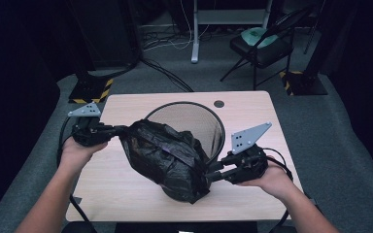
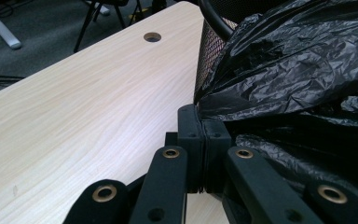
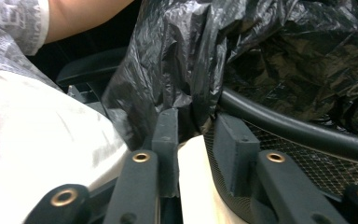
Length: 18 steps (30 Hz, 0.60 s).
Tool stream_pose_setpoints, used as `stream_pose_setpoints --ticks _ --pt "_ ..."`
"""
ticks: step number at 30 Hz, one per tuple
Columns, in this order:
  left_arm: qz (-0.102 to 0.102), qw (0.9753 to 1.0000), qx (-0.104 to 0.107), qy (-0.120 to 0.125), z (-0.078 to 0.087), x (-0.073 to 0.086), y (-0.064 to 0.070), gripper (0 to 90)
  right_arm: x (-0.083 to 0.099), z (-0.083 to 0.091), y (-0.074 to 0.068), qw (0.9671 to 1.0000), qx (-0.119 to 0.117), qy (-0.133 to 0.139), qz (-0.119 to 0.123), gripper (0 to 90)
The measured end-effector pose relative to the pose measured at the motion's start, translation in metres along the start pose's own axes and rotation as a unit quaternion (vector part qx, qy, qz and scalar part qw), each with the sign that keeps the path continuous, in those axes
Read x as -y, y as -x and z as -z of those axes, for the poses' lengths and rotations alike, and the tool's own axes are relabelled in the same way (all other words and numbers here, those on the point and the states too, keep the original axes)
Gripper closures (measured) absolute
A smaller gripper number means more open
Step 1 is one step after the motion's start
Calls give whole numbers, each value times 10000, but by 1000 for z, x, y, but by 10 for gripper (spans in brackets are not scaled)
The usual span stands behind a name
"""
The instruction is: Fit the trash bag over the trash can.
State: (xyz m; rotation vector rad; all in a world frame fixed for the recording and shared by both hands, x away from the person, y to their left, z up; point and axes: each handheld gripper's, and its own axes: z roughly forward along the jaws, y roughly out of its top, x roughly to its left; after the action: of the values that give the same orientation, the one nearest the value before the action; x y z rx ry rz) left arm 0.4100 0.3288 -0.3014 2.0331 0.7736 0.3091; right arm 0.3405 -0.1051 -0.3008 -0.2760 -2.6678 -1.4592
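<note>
At frame centre, my left gripper [image 1: 118, 129] pinches the black bag [image 1: 167, 158] (crumpled) over the mesh bin [image 1: 209, 121]; my right gripper [image 1: 212, 172], jaws spread, straddles the bag's lower-right edge.

A bin [image 1: 194, 116] stands on the bench [image 1: 252, 121], about midway across it. A bag [image 1: 167, 155] lies draped over the bin's near rim and hangs down its near side. The left claw [image 1: 119, 129] is at the bag's left edge, above the left part of the bench; the right claw [image 1: 212, 171] is at the bag's right edge, beside the bin's near-right rim. A hole [image 1: 218, 104] sits in the bench behind and right of the bin. A chair [image 1: 262, 46] stands on the floor beyond the bench, to the right.
</note>
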Motion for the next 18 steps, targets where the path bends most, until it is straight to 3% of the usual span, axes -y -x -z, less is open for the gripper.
stream_pose_setpoints --ticks 8,13,18 --pt "-37 10000 7 -17 0 0 2 884 0 2 0 9999 48 118 38 890" --pt "-21 10000 4 -4 1 1 -1 884 -2 8 -2 9995 160 72 255 896" --pt "-34 10000 11 -2 1 1 0 884 -7 25 2 9973 641 -9 356 896"
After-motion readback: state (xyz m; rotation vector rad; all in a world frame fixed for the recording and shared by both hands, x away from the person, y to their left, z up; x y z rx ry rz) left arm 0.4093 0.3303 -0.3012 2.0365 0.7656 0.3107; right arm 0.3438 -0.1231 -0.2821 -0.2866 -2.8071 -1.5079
